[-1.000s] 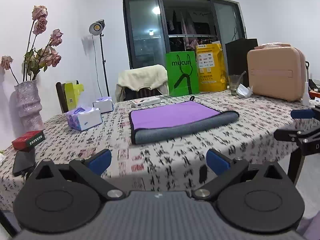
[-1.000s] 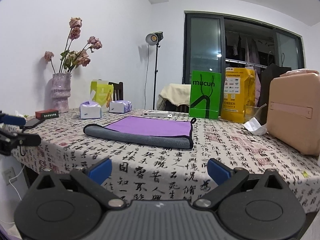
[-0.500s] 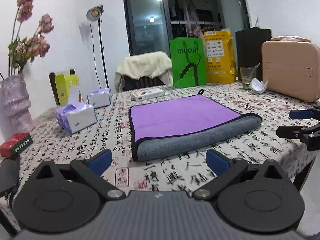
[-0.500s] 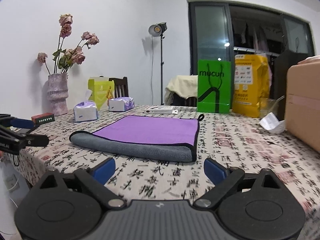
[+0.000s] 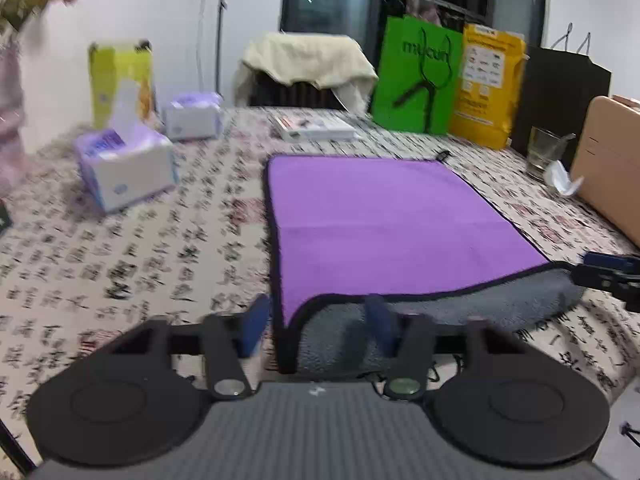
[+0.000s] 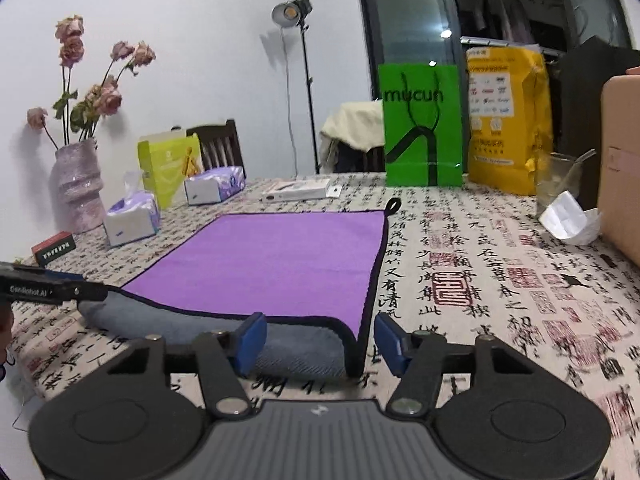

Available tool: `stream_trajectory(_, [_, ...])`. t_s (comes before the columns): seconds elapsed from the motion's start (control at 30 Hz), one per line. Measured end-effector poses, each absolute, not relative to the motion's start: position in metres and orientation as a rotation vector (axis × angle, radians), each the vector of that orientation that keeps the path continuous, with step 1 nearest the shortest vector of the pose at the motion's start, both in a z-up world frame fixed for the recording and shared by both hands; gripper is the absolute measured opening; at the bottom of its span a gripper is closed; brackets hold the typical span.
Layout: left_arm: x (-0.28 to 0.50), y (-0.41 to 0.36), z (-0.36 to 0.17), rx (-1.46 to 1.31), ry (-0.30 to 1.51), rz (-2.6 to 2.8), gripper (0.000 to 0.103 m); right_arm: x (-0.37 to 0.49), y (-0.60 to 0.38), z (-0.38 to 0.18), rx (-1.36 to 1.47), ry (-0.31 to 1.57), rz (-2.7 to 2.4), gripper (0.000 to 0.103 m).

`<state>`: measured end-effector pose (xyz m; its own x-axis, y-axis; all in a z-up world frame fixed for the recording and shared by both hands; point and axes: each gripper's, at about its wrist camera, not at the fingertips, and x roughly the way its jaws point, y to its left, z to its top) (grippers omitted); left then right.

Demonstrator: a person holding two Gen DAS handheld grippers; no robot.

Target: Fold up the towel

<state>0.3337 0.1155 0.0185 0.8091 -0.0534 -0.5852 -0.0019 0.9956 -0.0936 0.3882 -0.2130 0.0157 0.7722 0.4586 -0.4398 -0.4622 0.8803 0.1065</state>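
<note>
A towel, purple on top and grey beneath with a black hem, lies folded once on the patterned tablecloth; it shows in the left wrist view and the right wrist view. Its grey folded edge faces me. My left gripper is open, its blue fingers straddling the towel's near left corner. My right gripper is open, straddling the near right corner. Each gripper shows at the edge of the other's view.
Two tissue boxes and a yellow-green carton stand left of the towel. A vase of dried roses is at far left. A green bag, a yellow bag, a glass, crumpled paper and a beige case stand behind and right.
Both grippers have moved forward over the table edge to the towel's two near corners, and their fingers have narrowed. The towel has not moved.
</note>
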Motion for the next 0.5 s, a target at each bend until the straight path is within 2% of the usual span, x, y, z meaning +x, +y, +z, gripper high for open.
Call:
stream_trajectory(0.1, [0.341, 0.119, 0.014, -0.099, 0.679, -0.049, 0.036, 0.401, -0.211, 0.011, -0.014, 0.518, 0.522, 0.049])
stream_trajectory(0.27, [0.341, 0.122, 0.016, -0.107, 0.699, -0.075, 0.034, 0.410, -0.212, 0.006, 0.000, 0.565, 0.534, 0.038])
stream_trajectory(0.3, [0.340, 0.121, 0.017, -0.097, 0.699, -0.080, 0.025, 0.412, -0.212, 0.007, 0.003, 0.573, 0.543, 0.032])
stream_trajectory(0.33, [0.339, 0.120, 0.018, -0.080, 0.691, -0.073, 0.015, 0.413, -0.212, 0.007, 0.000, 0.585, 0.554, 0.014])
stream_trajectory(0.37, [0.338, 0.120, 0.019, -0.068, 0.687, -0.062, 0.007, 0.414, -0.211, 0.007, -0.010, 0.591, 0.559, 0.005])
stream_trajectory(0.5, [0.337, 0.120, 0.026, -0.067, 0.660, -0.061, 0.006, 0.416, -0.207, 0.010, -0.055, 0.591, 0.576, 0.004])
